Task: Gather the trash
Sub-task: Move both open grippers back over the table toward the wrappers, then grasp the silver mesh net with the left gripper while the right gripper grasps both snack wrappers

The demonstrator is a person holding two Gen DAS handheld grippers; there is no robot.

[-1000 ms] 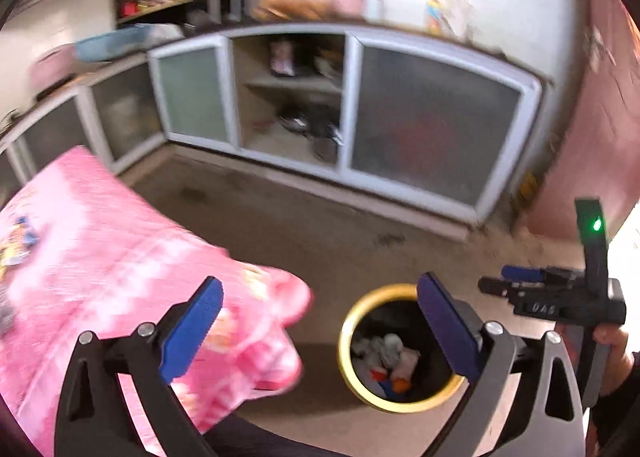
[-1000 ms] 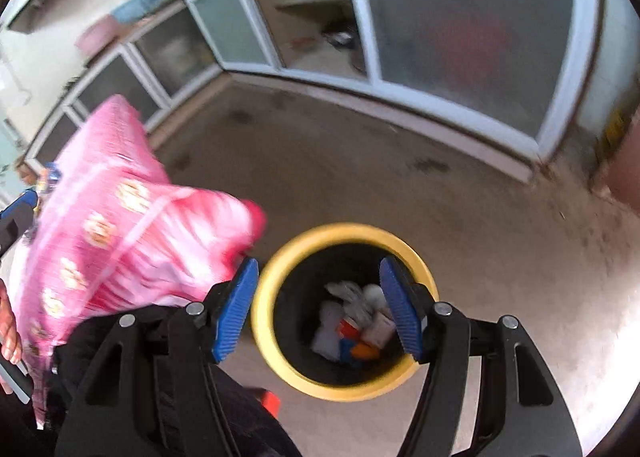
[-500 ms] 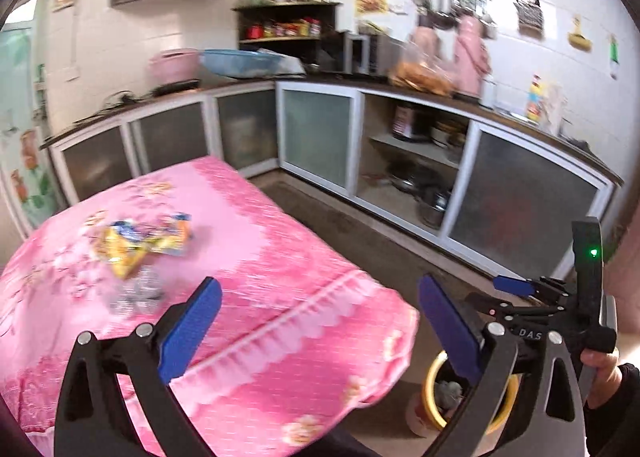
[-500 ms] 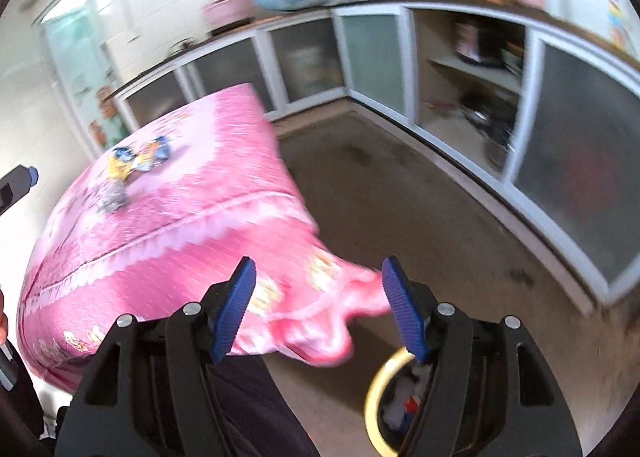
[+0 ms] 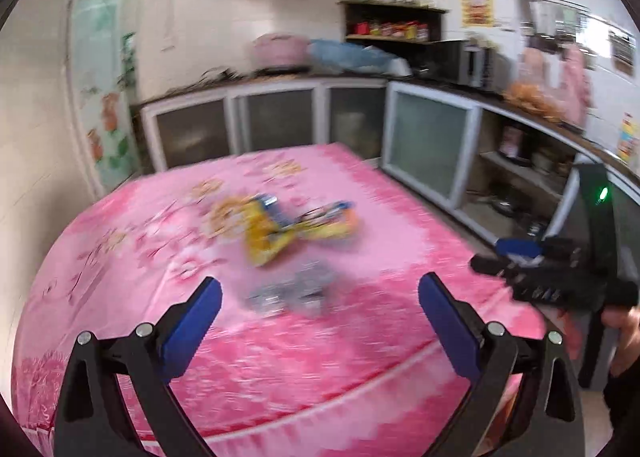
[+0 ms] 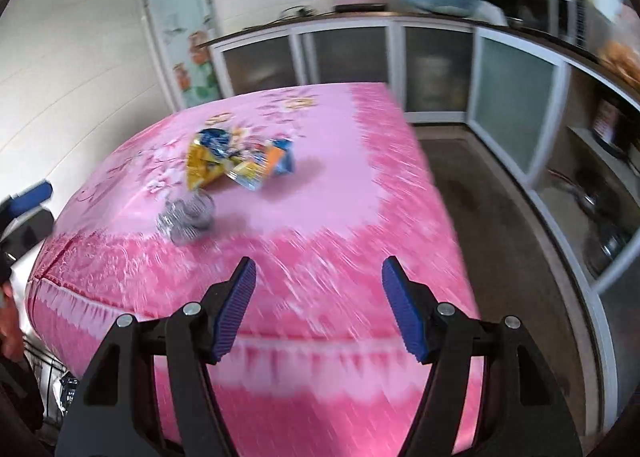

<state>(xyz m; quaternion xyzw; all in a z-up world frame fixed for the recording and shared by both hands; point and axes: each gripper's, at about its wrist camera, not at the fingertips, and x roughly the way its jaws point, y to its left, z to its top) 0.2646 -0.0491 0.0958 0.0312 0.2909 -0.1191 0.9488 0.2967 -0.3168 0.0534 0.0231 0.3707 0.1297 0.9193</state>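
Note:
Yellow and blue snack wrappers [image 5: 288,225] lie on the pink tablecloth [image 5: 120,257], with a crumpled silver wrapper [image 5: 292,291] just in front of them. My left gripper [image 5: 320,305] is open and empty, above the near table edge, the silver wrapper between its fingers in view. The right wrist view shows the same snack wrappers [image 6: 236,163] and silver wrapper [image 6: 186,217] to the left. My right gripper [image 6: 320,297] is open and empty over the table's near right part [image 6: 340,185]. It also shows in the left wrist view [image 5: 516,253].
Kitchen cabinets with frosted doors [image 5: 428,153] run along the back and right walls, with an open shelf section [image 5: 516,177]. Bare floor [image 6: 492,225] lies between table and cabinets. The left gripper's tip [image 6: 30,195] shows at the right view's left edge.
Both views have swung up from the yellow trash bin on the floor to the table top. The bin is out of view now and the wrappers are closer. Both grippers stayed open.

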